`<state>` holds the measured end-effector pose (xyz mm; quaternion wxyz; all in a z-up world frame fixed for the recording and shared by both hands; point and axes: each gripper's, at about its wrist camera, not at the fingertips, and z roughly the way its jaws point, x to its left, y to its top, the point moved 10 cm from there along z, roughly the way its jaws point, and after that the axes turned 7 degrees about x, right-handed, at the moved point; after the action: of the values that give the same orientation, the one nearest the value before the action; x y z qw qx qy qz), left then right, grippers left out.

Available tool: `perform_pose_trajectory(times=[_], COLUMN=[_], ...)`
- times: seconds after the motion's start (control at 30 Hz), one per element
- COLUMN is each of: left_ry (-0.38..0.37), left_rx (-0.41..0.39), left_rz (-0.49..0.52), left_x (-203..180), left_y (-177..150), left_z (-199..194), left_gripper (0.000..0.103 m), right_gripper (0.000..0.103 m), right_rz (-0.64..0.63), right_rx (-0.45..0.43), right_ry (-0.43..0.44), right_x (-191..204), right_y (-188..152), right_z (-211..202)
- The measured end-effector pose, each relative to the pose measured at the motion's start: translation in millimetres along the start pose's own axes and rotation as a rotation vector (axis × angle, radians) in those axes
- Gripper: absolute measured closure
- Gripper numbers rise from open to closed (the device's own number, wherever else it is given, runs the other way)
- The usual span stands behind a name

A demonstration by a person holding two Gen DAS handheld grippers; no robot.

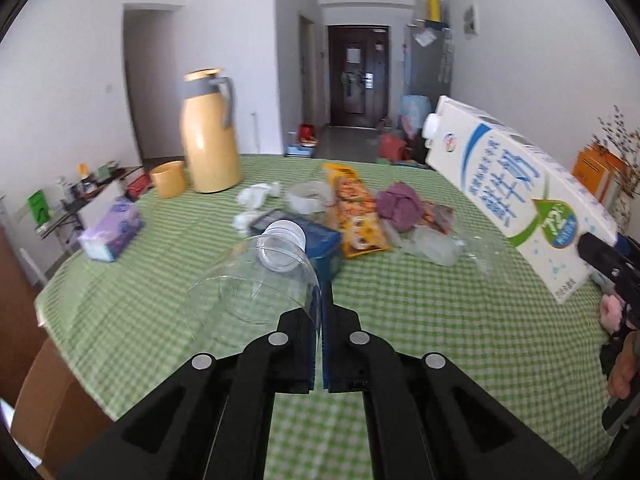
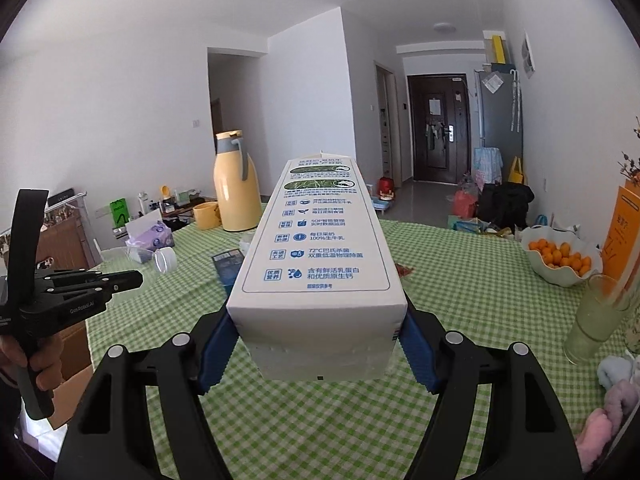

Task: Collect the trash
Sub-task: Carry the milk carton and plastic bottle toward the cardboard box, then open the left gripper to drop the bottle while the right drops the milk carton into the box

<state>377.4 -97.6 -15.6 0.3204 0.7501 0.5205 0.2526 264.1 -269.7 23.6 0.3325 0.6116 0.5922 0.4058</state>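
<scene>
The left gripper (image 1: 322,312) has its blue pads pressed together on the clear wall of an empty plastic bottle (image 1: 256,280), which sticks out to the left of the fingers and hangs above the near part of the table (image 1: 440,340) with its open neck pointing toward the middle. The right gripper (image 2: 316,344) clamps the bottom end of a white milk carton (image 2: 316,252), one blue pad on each side, and the carton stretches away from the camera, lifted clear of the green checked cloth. In the left wrist view the same carton slants up from the right edge, cap end highest.

The remaining trash lies together around the middle of the table: crumpled white tissues (image 1: 256,196), an orange snack bag (image 1: 356,216), a crumpled purple wrapper (image 1: 400,202), a blue box (image 1: 320,240) and some clear plastic film (image 1: 436,246).

A yellow thermos jug (image 1: 210,136) stands upright near the far left edge, with a yellow cup (image 1: 168,179) just beside it. A pack of tissues (image 1: 114,228) sits near the left edge. By the right edge are a white bowl of oranges (image 2: 560,260) and a glass of pale drink (image 2: 592,320).

In the right wrist view a hand (image 2: 36,356) at the left border holds the left gripper's handle.
</scene>
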Motion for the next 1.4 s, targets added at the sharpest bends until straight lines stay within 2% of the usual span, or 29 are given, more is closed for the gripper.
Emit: perform_pose_trajectory(times=[0.13,0.27,0.6,0.73,0.87,1.0,1.13,1.27,1.4], left_ry=[0.092,0.169,0.451,0.502,0.487,0.450,0.415,0.383,0.339], left_rx=[0.021,0.040,0.120,0.160,0.206,0.250,0.265,0.301,0.329], left_rz=[-0.054,-0.161,-0.469,-0.577,-0.654,-0.700,-0.738,-0.742,-0.751], left_x=[48.2,103.9,274.7,324.7,355.2,373.8,389.7,397.8,406.1], left_y=[-13.5,-41.4,-163.9,-213.6,-253.4,-278.0,-290.7,-303.9,-310.8], left_z=[-13.9,-33.9,-107.7,-119.4,-108.1,-78.4,-50.6,-26.3,-2.9], left_gripper=[0.103,0.103,0.103,0.103,0.103,0.103,0.103,0.103,0.103], right_gripper=[0.033,0.033,0.033,0.033,0.033,0.033,0.033,0.032,0.032], right_rz=[-0.044,-0.108,-0.295,-0.397,-0.529,-0.638,-0.744,-0.803,-0.838], right_rx=[0.016,0.072,0.233,0.305,0.397,0.508,0.594,0.637,0.625], right_ry=[0.103,0.199,0.495,0.611,0.692,0.680,0.618,0.556,0.483], right_x=[43.1,93.7,253.0,327.9,398.2,448.6,480.4,503.3,520.3], right_y=[-1.5,-10.6,-42.8,-55.2,-75.8,-112.6,-145.3,-159.8,-162.8], right_z=[8.3,30.3,77.2,92.2,111.0,132.6,148.8,164.6,188.3])
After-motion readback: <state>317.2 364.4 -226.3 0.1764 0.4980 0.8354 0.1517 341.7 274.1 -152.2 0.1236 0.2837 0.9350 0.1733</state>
